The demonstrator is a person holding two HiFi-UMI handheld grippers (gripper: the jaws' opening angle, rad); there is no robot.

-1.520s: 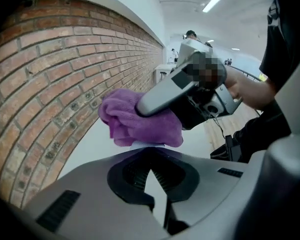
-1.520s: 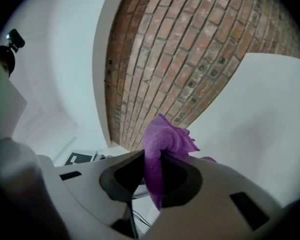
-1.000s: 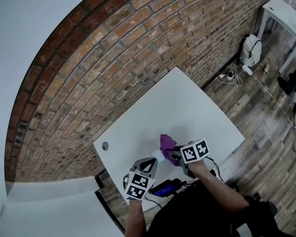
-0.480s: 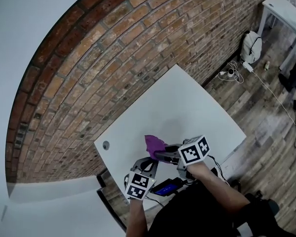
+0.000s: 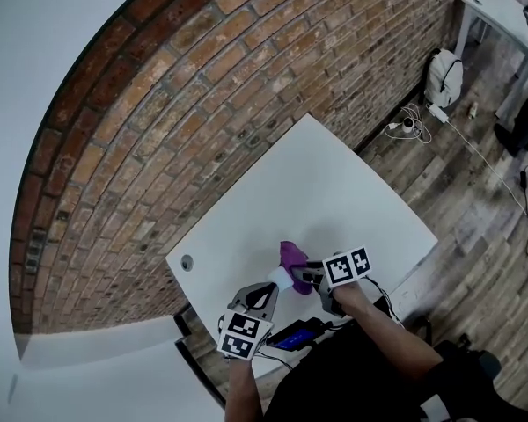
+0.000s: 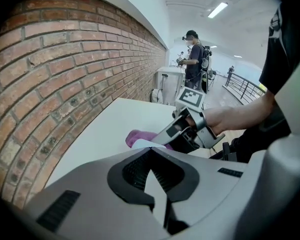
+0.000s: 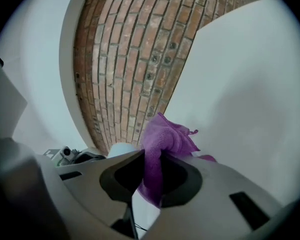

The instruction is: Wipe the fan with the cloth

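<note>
A small white fan [image 5: 282, 278] sticks out from the tips of my left gripper [image 5: 271, 288], which is shut on it near the front edge of the white table [image 5: 334, 192]. In the left gripper view the fan [image 6: 141, 144] shows as a pale piece just past the closed jaws of my left gripper [image 6: 151, 153]. My right gripper [image 5: 306, 275] is shut on a purple cloth [image 5: 292, 255] and holds it against the fan from the right. The cloth [image 7: 165, 139] bunches out of the right gripper [image 7: 150, 156], with the fan [image 7: 121, 149] just left of it.
A dark device with a blue screen [image 5: 295, 334] lies at the table's front edge. The table has a cable hole [image 5: 187, 261] at its left corner. A brick wall [image 5: 202, 104] runs behind it. A white bag [image 5: 444, 77] and cables lie on the wooden floor. A person [image 6: 194, 54] stands far off.
The right gripper swung the purple cloth to the left over the fan, then back to the right, ending close to where it began. The left gripper held still.
</note>
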